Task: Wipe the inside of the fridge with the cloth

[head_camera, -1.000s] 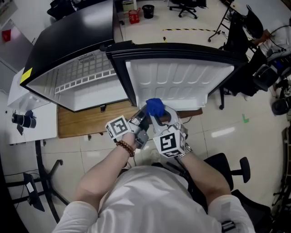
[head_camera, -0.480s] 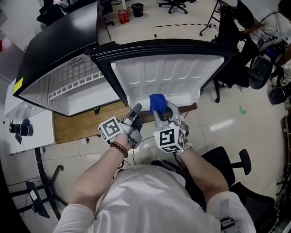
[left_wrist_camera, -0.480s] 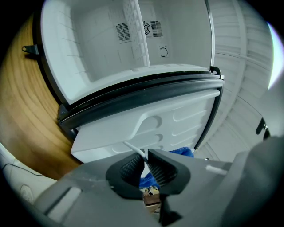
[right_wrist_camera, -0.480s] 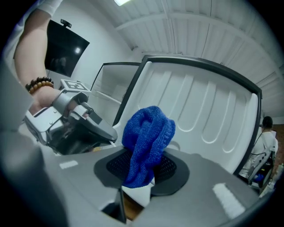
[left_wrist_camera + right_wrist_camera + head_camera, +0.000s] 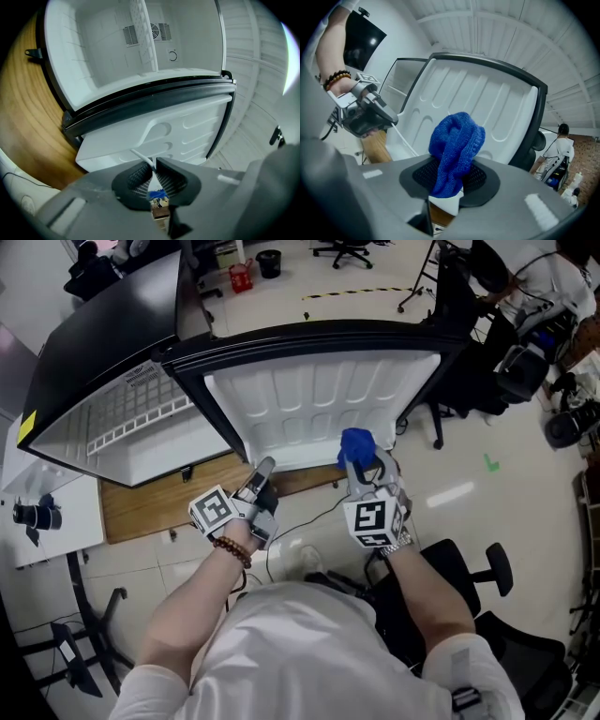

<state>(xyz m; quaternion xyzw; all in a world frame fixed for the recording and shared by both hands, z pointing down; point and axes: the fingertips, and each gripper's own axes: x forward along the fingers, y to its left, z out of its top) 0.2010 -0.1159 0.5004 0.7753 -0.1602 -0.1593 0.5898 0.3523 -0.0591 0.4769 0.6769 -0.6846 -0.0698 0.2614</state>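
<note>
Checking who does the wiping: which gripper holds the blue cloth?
The right gripper: blue cloth pinched between its fingers. The left gripper, shut, has only a thin white strand.

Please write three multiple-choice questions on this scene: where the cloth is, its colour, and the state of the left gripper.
1. Where is the cloth? A. on the floor B. in the right gripper C. on a fridge shelf
2. Its colour? A. red B. white C. blue
3. The left gripper is: A. wide open B. shut on a thin white strip C. shut on the cloth
Answers: B, its jaws pinch the cloth; C, the knit is blue; B, the strip runs between nearly touching pads.
</note>
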